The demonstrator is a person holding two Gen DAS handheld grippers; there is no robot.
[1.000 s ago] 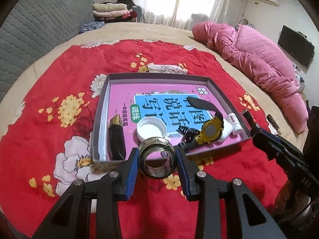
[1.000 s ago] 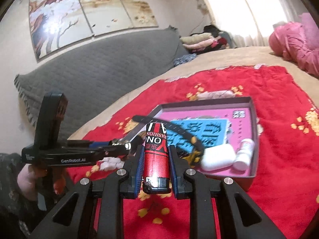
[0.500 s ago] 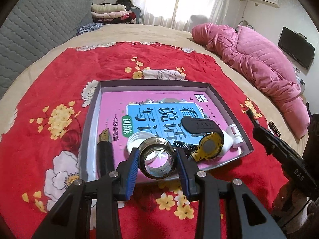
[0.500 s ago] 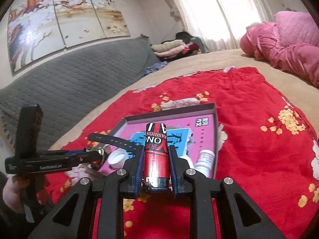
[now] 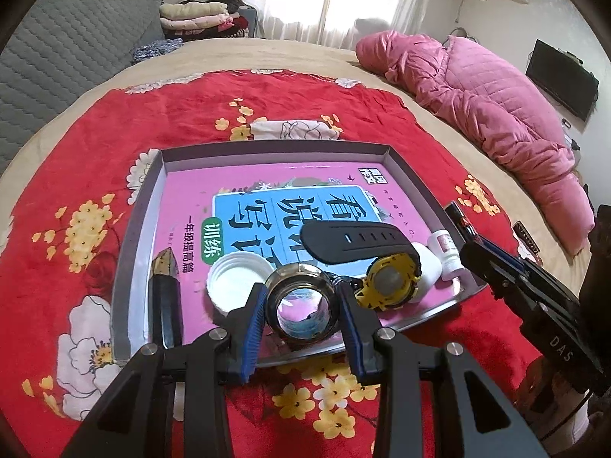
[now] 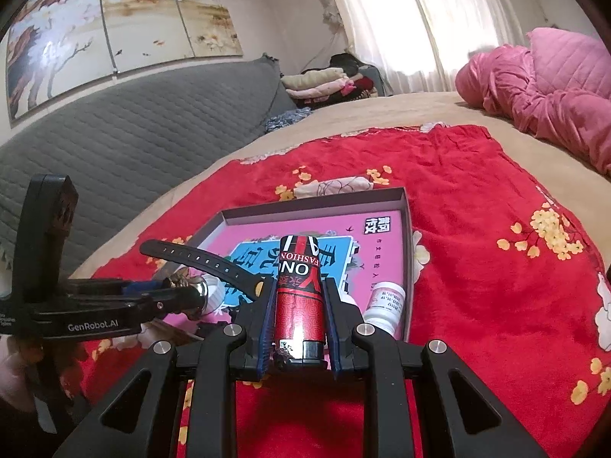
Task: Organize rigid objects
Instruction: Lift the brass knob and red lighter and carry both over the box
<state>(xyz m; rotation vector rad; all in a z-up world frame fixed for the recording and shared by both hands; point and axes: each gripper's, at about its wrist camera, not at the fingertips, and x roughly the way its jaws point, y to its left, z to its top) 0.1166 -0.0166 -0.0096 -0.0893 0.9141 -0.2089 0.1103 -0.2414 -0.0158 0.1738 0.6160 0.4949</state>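
Note:
My left gripper (image 5: 301, 305) is shut on a shiny metal ring (image 5: 302, 304), held just above the near edge of a grey tray (image 5: 137, 229) lined with a pink book cover. In the tray lie a white cap (image 5: 238, 280), a dark pen-like piece (image 5: 165, 297), a yellow watch with a black strap (image 5: 389, 278) and a small white bottle (image 5: 446, 252). My right gripper (image 6: 299, 328) is shut on a red lighter (image 6: 299, 297), near the tray's right front corner (image 6: 406, 229). The left gripper (image 6: 179, 294) shows at the left of the right wrist view.
The tray rests on a red flowered cloth (image 5: 88, 160) spread over a beige bed. A pink quilt (image 5: 477, 95) lies at the far right. A grey headboard (image 6: 133, 133) and folded clothes (image 5: 202, 15) stand at the back. A hand (image 6: 17, 378) holds the left tool.
Both grippers moved forward and slightly down toward the tray. The ring now hangs over the tray's near edge. The right gripper swung, so the tray sits more centrally ahead of the lighter.

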